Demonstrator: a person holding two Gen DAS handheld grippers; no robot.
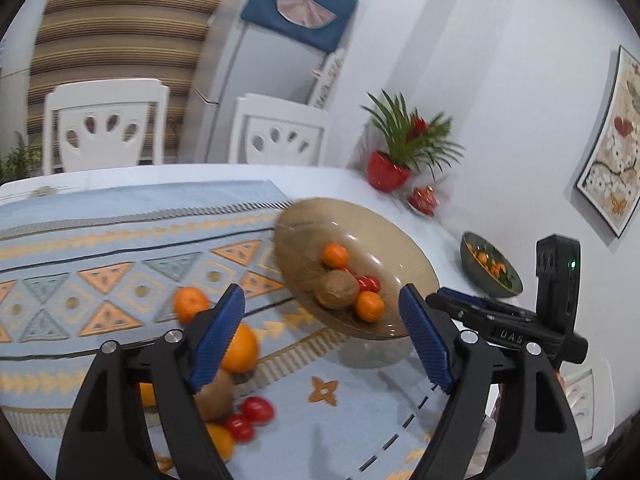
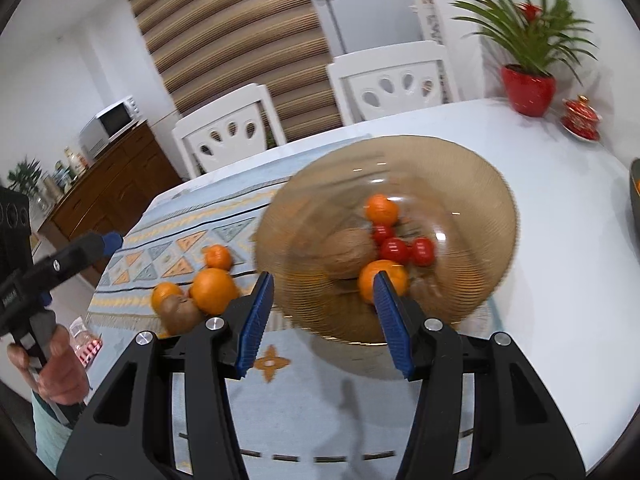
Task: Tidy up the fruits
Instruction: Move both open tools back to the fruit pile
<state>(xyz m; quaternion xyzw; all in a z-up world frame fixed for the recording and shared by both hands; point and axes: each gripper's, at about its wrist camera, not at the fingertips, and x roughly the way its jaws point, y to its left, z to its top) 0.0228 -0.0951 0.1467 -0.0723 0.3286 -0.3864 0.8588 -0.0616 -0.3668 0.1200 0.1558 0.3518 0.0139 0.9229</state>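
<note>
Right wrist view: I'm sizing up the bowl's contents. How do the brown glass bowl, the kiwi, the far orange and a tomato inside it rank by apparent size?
1. Ribbed brown glass bowl
2. Fuzzy brown kiwi
3. Far round orange
4. Red cherry tomato
Motion blur softens their edges, but the order is clear.

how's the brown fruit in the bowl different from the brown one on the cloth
The brown fruit in the bowl sits inside the amber glass bowl, touching red tomatoes and an orange; the brown fruit on the cloth lies on the patterned cloth against loose oranges. The bowl one looks larger and rounder; the cloth one smaller. Both are dull brown and blurred.
</note>
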